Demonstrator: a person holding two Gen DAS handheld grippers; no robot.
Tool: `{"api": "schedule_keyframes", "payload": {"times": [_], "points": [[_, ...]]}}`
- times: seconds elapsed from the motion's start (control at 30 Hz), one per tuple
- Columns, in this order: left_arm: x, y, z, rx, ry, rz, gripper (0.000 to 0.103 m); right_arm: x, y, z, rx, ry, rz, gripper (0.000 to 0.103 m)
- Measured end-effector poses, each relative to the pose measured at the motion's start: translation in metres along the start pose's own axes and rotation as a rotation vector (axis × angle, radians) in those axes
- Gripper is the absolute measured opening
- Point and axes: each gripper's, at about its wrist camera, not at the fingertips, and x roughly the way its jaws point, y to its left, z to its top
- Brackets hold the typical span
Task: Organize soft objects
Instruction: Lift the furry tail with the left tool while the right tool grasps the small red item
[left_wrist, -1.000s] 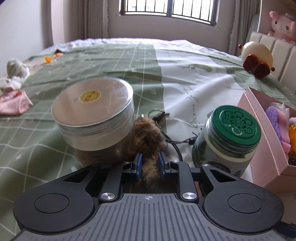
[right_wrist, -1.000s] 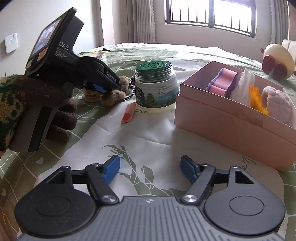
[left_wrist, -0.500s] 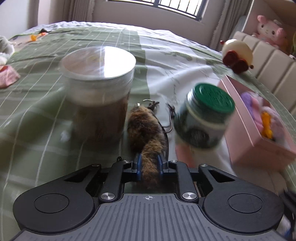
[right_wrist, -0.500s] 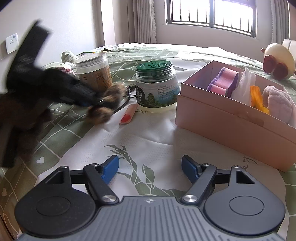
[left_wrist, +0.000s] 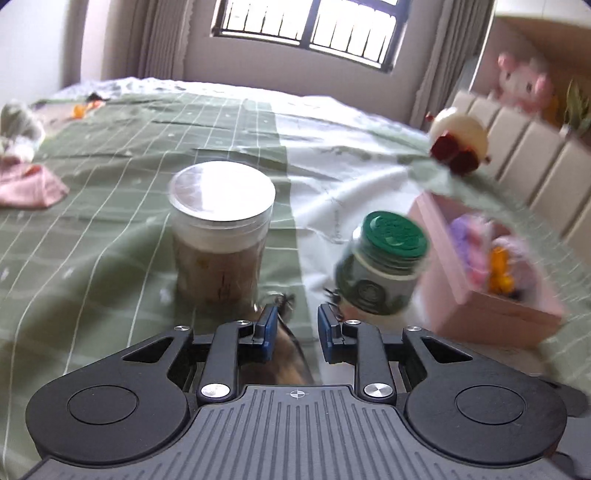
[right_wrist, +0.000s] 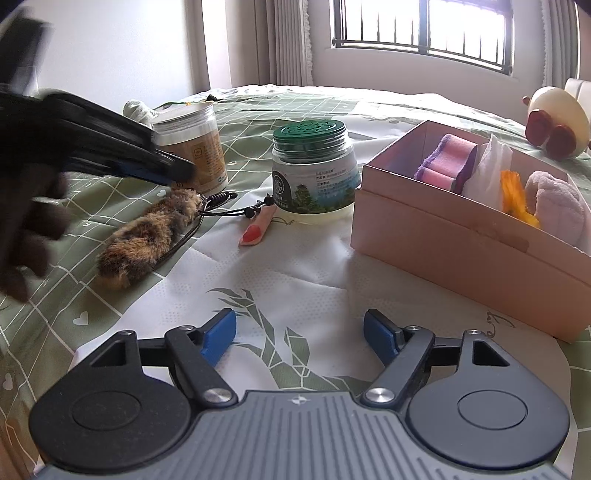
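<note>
A brown furry tail charm with a black cord lies on the bedspread in front of the clear jar. My left gripper is open just above it; a bit of fur shows below its fingers. In the right wrist view the left gripper is blurred above the charm's cord end. My right gripper is open and empty over the white part of the spread. The pink box holds several soft items.
A green-lidded jar stands between the clear jar and the box. A small pink and red piece lies in front of it. A cream and red plush sits behind the box. A pink cloth lies far left.
My left gripper has pulled the furry charm toward the near side, opened and let it go on the bedspread, then risen. The right gripper has not moved.
</note>
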Motion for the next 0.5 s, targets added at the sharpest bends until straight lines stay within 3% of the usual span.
{"api": "schedule_keyframes", "payload": {"times": [0.07,0.13,0.17,0.37,0.5], "points": [[0.025,-0.007,-0.001,0.078,0.043,0.108,0.028,0.000,0.001,0.000,-0.002,0.001,-0.001,0.077],[0.043,-0.009,-0.004,0.118,0.083,0.167,0.034,0.000,0.000,0.000,-0.002,0.001,0.000,0.077],[0.047,-0.008,-0.004,0.117,0.085,0.172,0.039,0.000,0.000,0.000,-0.001,0.002,0.001,0.077],[0.049,0.002,-0.004,0.067,0.089,0.140,0.039,0.001,-0.001,0.003,-0.006,0.011,0.007,0.080],[0.048,0.012,-0.007,0.037,0.084,0.096,0.038,0.002,0.001,0.022,-0.014,-0.003,0.012,0.077]]}}
